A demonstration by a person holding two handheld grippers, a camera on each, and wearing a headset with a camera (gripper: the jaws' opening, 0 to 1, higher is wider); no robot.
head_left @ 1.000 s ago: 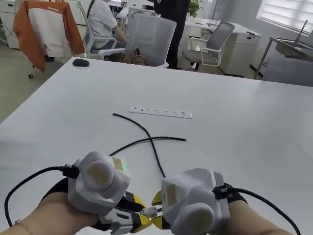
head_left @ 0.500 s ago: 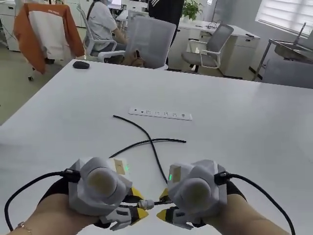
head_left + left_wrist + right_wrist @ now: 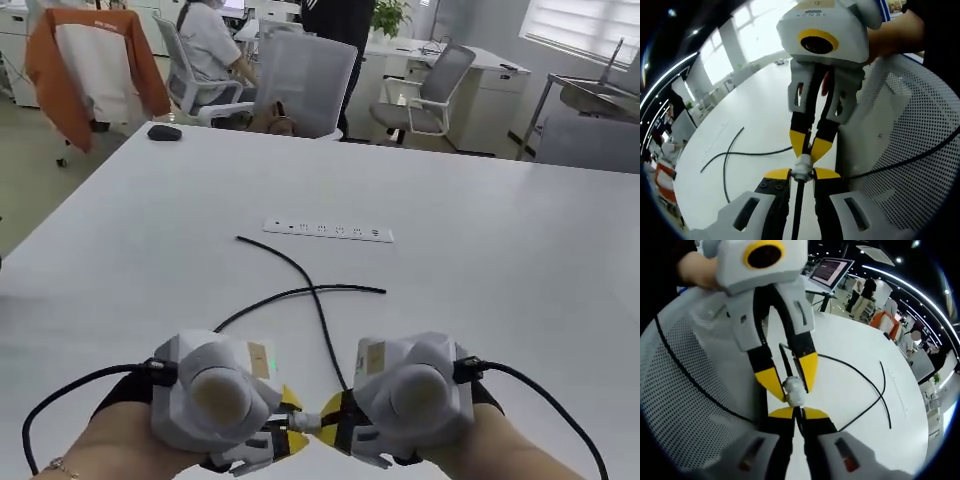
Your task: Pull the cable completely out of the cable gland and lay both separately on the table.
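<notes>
A small white cable gland [image 3: 301, 422] is held just above the near part of the white table [image 3: 480, 260]. My left gripper [image 3: 291, 423] is shut on it from the left, and in the left gripper view its yellow tips clamp the gland [image 3: 801, 170]. The black cable [image 3: 318, 318] runs through the gland. My right gripper [image 3: 329, 424] faces the left one and is shut on the cable [image 3: 799, 419] right beside the gland [image 3: 793, 388]. On the table beyond, two black cable runs cross each other.
A white power strip [image 3: 328, 231] lies mid-table beyond the cable. A black mouse [image 3: 164, 132] sits at the far left edge. Chairs, an orange jacket [image 3: 95, 55] and people are past the far edge. A white mesh chair [image 3: 900, 125] is close behind the grippers.
Half a second ago a short stretch of cable showed between the two grippers. Now their tips are closer together, and both stay shut.
</notes>
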